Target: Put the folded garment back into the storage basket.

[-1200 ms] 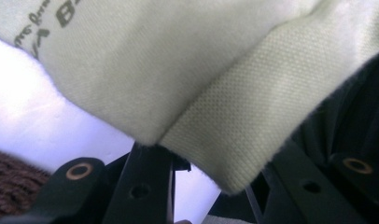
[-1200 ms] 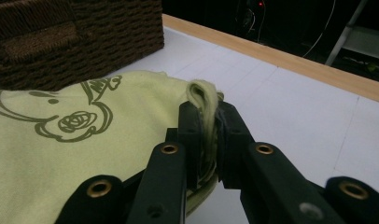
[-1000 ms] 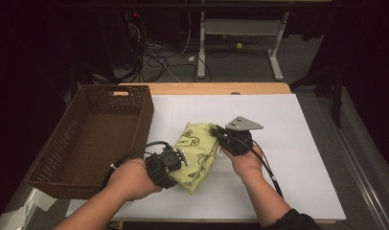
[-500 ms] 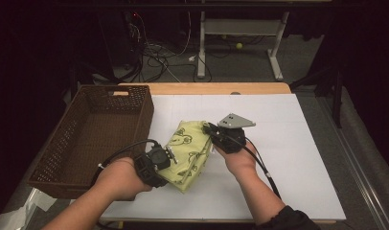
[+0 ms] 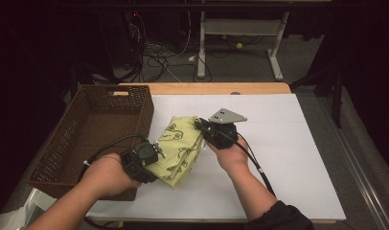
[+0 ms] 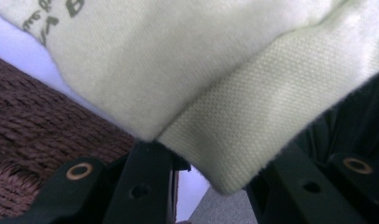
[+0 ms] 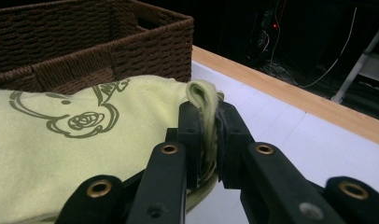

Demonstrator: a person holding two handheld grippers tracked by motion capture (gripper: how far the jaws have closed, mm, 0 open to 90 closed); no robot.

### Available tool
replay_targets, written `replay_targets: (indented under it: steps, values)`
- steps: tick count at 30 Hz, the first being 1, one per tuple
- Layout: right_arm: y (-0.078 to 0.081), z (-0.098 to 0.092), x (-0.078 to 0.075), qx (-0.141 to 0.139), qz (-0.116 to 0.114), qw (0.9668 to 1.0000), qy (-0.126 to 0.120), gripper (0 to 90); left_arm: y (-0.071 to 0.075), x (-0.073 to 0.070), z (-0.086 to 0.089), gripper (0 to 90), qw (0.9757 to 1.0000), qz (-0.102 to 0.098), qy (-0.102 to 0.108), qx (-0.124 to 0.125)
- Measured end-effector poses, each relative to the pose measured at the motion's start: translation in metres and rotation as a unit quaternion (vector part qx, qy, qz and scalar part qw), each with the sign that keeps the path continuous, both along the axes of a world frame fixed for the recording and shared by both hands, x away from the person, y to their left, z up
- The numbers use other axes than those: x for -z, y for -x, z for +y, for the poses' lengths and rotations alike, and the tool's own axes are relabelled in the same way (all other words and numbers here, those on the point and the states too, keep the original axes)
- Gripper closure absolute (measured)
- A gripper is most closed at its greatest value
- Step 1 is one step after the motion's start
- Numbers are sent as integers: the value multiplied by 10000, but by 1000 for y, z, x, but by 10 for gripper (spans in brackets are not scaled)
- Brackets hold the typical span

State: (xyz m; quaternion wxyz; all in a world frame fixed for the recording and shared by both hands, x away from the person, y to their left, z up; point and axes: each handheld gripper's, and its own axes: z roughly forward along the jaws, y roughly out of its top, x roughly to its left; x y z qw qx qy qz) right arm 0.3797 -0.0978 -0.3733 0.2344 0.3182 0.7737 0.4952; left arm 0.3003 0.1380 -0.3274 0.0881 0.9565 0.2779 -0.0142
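Right gripper view: soft yellow-green printed cloth (image 7: 85, 154) bunched, pinched in both hand-held grippers (image 7: 208, 135).

A: Where is there room to pass?

B: To the right of the right gripper (image 5: 200, 125), the white table top (image 5: 298, 158) lies bare out to its far and right edges.

A: And to the left?

B: The brown wicker basket (image 5: 89, 132) stands along that edge. Its near right wall is just beside the left gripper (image 5: 156, 146) and blocks any level sweep that way; its open top is free from above.

A: Between the two grippers?

B: The folded yellow-green cloth (image 5: 178, 148) spans that gap, clamped at both ends.
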Motion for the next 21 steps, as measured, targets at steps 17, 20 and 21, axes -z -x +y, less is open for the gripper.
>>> replay_targets:
  steps: [17,20,21]
  values:
    - [-10,23,-24,-143,-176,9997,28,836,-8,-23,16,745,9997,53,-207,-125]
    - [-12,28,-28,-165,-197,9997,16,836,-9,-25,21,746,9994,48,-277,-178]
    - [-13,30,-29,-193,-216,9996,27,836,-10,-26,22,746,9994,32,-289,-188]
